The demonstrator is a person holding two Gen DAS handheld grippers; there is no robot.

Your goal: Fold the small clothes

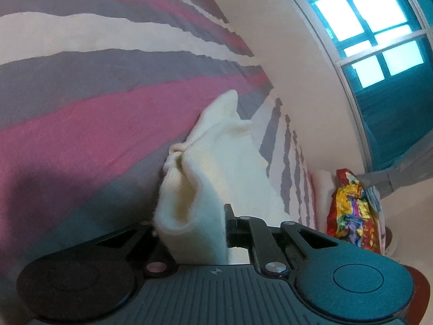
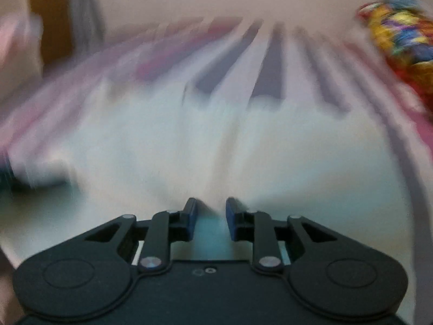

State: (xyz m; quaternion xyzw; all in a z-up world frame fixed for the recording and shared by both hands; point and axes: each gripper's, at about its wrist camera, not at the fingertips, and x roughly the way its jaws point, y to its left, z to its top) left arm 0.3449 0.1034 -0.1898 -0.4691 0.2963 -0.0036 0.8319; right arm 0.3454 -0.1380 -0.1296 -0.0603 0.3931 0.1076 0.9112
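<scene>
Two grippers are at work over a bed with a striped bedspread of pink, grey and white bands. The left gripper is pressed together on a cream knitted garment, pinching its near end; only one black finger shows, the other being hidden by the cloth. From the pinch the garment runs away across the bedspread, its far tip near the edge where the bedspread meets a pale wall. Left of the garment the bedspread lies broad and bare. Right of the garment, past the bedspread's edge, stands a red and yellow printed packet; its lettering is too small to read. Above the packet is a barred window.

The right gripper has its blue-padded jaws partly spread, with nothing gripped, over blurred white cloth.
</scene>
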